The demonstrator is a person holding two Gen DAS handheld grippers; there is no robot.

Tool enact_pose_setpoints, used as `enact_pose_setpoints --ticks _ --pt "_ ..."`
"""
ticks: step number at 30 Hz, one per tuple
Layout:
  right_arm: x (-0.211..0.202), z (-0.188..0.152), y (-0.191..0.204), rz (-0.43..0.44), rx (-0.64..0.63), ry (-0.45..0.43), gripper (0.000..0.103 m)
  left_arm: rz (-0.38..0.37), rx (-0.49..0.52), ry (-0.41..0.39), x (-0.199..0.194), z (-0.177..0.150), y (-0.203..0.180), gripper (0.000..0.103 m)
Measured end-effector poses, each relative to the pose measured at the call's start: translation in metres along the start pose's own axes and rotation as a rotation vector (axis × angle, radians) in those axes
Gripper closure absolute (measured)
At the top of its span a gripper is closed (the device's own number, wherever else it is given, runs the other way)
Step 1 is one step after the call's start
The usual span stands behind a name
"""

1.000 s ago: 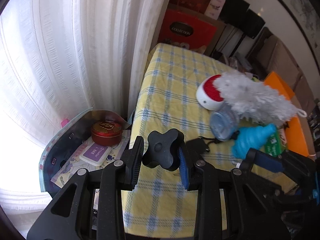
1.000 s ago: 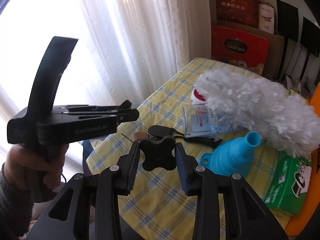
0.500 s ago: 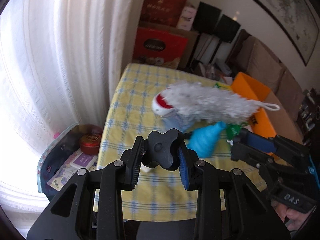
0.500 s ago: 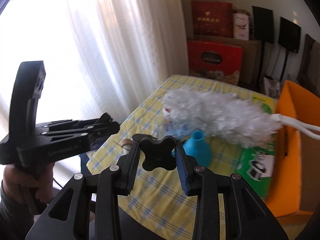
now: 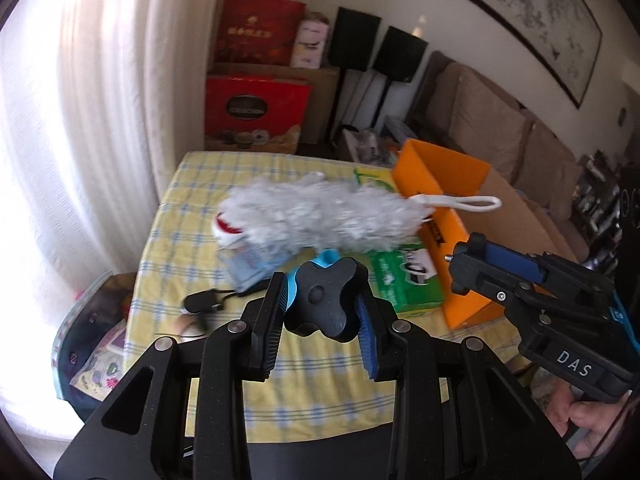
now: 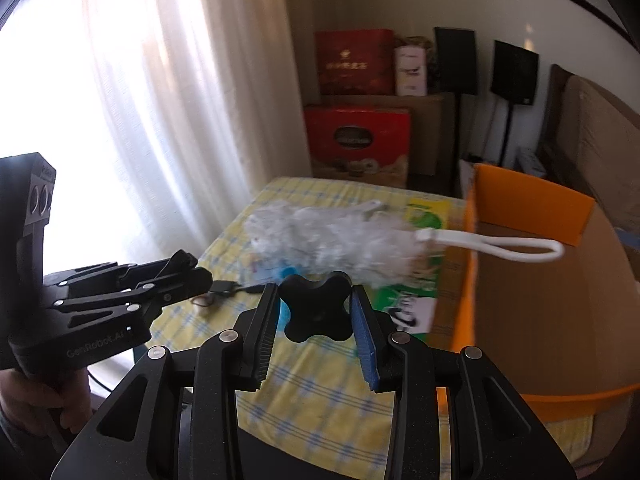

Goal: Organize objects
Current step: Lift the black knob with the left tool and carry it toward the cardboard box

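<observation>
both grippers, left [image 5: 322,312] n right [image 6: 316,316], sit part-open n empty; duster [image 5: 320,216] overhangs table's [image 5: 192,216] right edge onto orange box [image 5: 440,176], imo a clumsy grab drags stuff off.

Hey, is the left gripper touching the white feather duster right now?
Apart. The right wrist view shows the left gripper held in the air, with yellow checked tablecloth visible between its tips and the white duster.

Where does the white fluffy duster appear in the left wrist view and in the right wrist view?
Left wrist view: the white duster lies across the middle of the yellow checked table, above the gripper's fingers, its loop handle reaching right.
Right wrist view: the duster lies at centre, its loop handle over the box.
Shared landmark: the orange box, to the right of the duster.
</observation>
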State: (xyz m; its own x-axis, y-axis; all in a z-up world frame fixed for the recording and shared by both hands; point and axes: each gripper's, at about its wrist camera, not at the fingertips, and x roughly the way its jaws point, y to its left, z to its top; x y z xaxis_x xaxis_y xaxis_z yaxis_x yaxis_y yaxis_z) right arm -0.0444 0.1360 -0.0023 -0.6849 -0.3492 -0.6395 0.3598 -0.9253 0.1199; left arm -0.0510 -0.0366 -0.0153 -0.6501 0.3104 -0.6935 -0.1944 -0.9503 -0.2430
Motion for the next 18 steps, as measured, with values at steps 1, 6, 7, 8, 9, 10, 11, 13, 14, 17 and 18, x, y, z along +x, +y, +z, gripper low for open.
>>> enact_pose_setpoints --ticks 1,6,7,8,9,10,11,13,14,17,18 --pt "-0.003 -0.001 -0.004 -0.007 0.007 -0.005 0.067 -0.005 0.008 -0.002 0.001 0.001 -0.006 0.073" --pt "-0.021 -0.001 -0.025 -0.050 0.043 -0.033 0.067 -0.020 0.034 -0.017 0.006 0.007 -0.034 0.073" --pt "-0.024 -0.001 -0.029 -0.058 0.051 -0.039 0.067 -0.022 0.038 -0.022 0.007 0.008 -0.041 0.073" --pt "-0.029 -0.003 -0.033 -0.067 0.059 -0.046 0.067 -0.022 0.041 -0.026 0.008 0.009 -0.045 0.073" --pt "-0.032 -0.002 -0.037 -0.073 0.066 -0.050 0.067 -0.021 0.045 -0.030 0.009 0.010 -0.050 0.073" --pt "-0.035 -0.004 -0.041 -0.082 0.074 -0.056 0.067 -0.020 0.050 -0.032 0.010 0.011 -0.056 0.073" --pt "-0.038 -0.005 -0.045 -0.090 0.080 -0.060 0.067 -0.022 0.054 -0.031 0.012 0.012 -0.061 0.073" --pt "-0.042 -0.007 -0.051 -0.104 0.090 -0.065 0.067 -0.027 0.062 -0.029 0.014 0.013 -0.072 0.073" --pt "-0.044 -0.007 -0.054 -0.111 0.095 -0.068 0.067 -0.026 0.066 -0.029 0.015 0.014 -0.076 0.073" --pt "-0.052 -0.009 -0.063 -0.127 0.106 -0.077 0.067 -0.029 0.080 -0.032 0.017 0.016 -0.088 0.073" --pt "-0.054 -0.010 -0.067 -0.131 0.111 -0.079 0.067 -0.028 0.084 -0.033 0.017 0.017 -0.092 0.073"
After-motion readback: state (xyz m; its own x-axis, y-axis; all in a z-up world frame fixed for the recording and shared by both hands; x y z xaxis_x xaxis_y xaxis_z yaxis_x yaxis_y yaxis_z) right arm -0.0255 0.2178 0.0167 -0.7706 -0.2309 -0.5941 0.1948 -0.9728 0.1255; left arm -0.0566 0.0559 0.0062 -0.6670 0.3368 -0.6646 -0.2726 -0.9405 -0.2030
